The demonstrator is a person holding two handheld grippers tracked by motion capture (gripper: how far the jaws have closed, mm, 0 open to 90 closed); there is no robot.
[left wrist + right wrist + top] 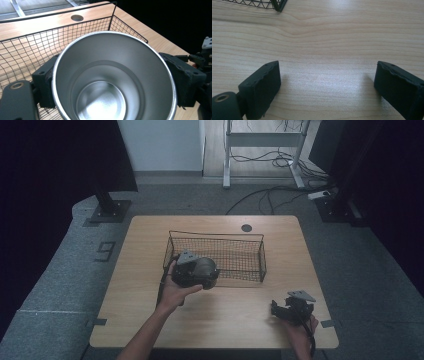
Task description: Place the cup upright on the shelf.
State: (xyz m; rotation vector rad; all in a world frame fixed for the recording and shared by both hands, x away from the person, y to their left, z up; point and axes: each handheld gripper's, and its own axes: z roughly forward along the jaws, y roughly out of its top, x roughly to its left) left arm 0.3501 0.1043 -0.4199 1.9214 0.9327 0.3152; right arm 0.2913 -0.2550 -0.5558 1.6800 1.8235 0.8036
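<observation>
Left gripper view: the left gripper (112, 85) clamps its jaws on a steel cup (112, 80) over the wire basket (25, 47); the right gripper (327, 85) rests open-jawed on the surface (332, 37).

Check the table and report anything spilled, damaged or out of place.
Nothing stands out. The metal cup is empty and undented, clamped between the jaws of the left gripper at the near left corner of the wire basket. The right gripper rests open over the bare table. No spills.
</observation>
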